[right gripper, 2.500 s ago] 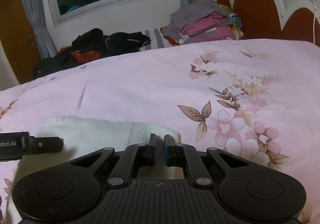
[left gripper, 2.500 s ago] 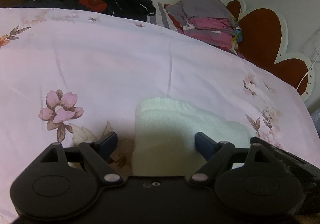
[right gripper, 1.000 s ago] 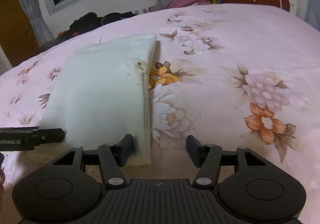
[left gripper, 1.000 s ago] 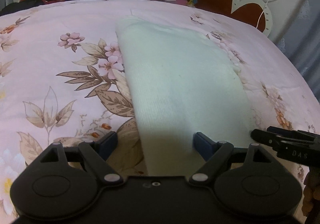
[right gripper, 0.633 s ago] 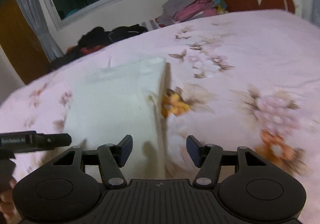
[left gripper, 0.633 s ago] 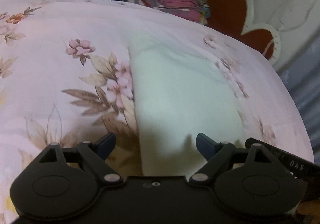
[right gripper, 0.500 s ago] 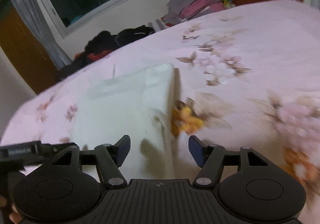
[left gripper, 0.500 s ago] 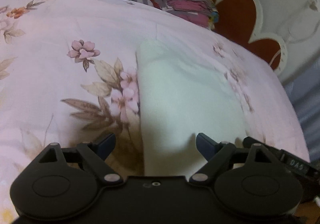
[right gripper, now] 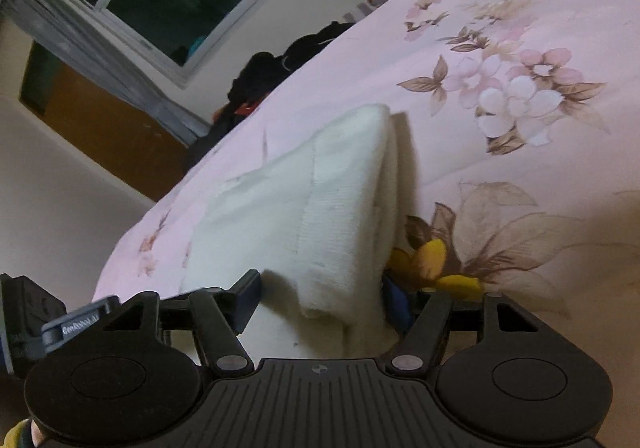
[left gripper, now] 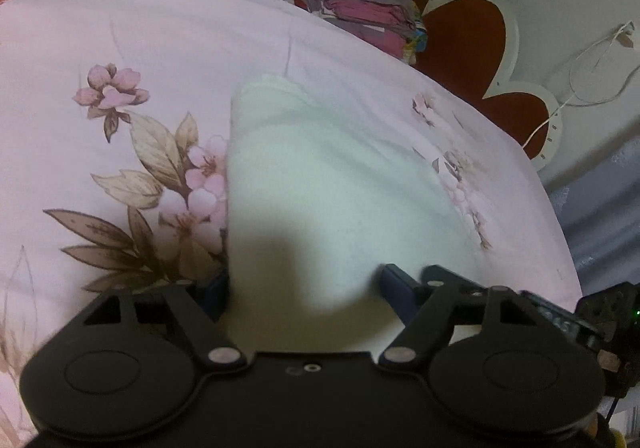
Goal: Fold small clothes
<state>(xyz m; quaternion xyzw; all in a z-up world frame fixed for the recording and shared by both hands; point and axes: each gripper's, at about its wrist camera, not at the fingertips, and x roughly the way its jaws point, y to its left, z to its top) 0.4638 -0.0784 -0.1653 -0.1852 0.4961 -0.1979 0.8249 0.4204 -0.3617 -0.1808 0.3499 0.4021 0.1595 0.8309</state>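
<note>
Your left gripper [left gripper: 304, 282] and right gripper [right gripper: 320, 294] have just been closing around the near edge of the white knit garment [left gripper: 328, 184]; neither yet pinches it, so the next fold is only beginning.

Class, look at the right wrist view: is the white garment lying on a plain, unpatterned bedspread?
No, the white garment lies on a pink bedspread printed with flowers and leaves.

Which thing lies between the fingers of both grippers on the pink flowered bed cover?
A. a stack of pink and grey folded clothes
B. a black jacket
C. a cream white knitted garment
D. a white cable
C: the cream white knitted garment lies on the bed cover, its near edge between the fingers of the left gripper and of the right gripper.
</note>
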